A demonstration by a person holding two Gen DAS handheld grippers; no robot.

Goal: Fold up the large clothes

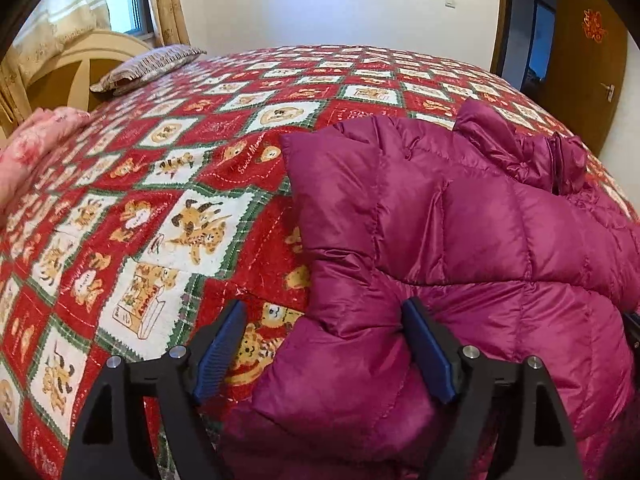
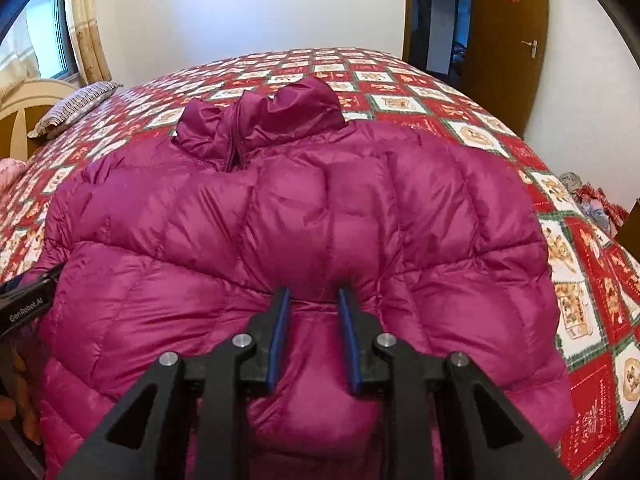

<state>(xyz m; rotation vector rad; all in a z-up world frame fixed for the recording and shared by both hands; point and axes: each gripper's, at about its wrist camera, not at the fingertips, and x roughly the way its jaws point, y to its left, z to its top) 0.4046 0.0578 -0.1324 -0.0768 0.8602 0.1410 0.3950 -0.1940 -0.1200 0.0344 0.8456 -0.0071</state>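
One jacket (image 2: 280, 216), magenta and quilted, lies on the quilt (image 1: 168, 184) of a bed, collar (image 2: 260, 120) toward the far wall, zip visible at the neck. A folded panel lies across the chest, its edge running side to side.

Left gripper (image 1: 324, 320): jaws spread wide. The right finger (image 1: 428, 356) touches the jacket fabric; the left finger (image 1: 220, 356) stands over bare quilt just beside the jacket's edge. A puffed fold of the jacket sits between them, not clamped.

Right gripper (image 2: 314, 292): jaws partly apart, tips at the folded edge in the middle of the jacket. Jacket fabric bulges up between the fingers (image 2: 278, 336); whether it is pinched cannot be told. The left gripper's body shows at the left border of the right wrist view, against the jacket's side.

Surroundings: a striped pillow (image 1: 148, 68) at the head of the bed near the headboard (image 1: 80, 64); pink bedding (image 1: 36, 144) at the left edge; curtain (image 1: 168, 4) and window beyond; a wooden door (image 2: 508, 40) with a red ornament stands open at the right.
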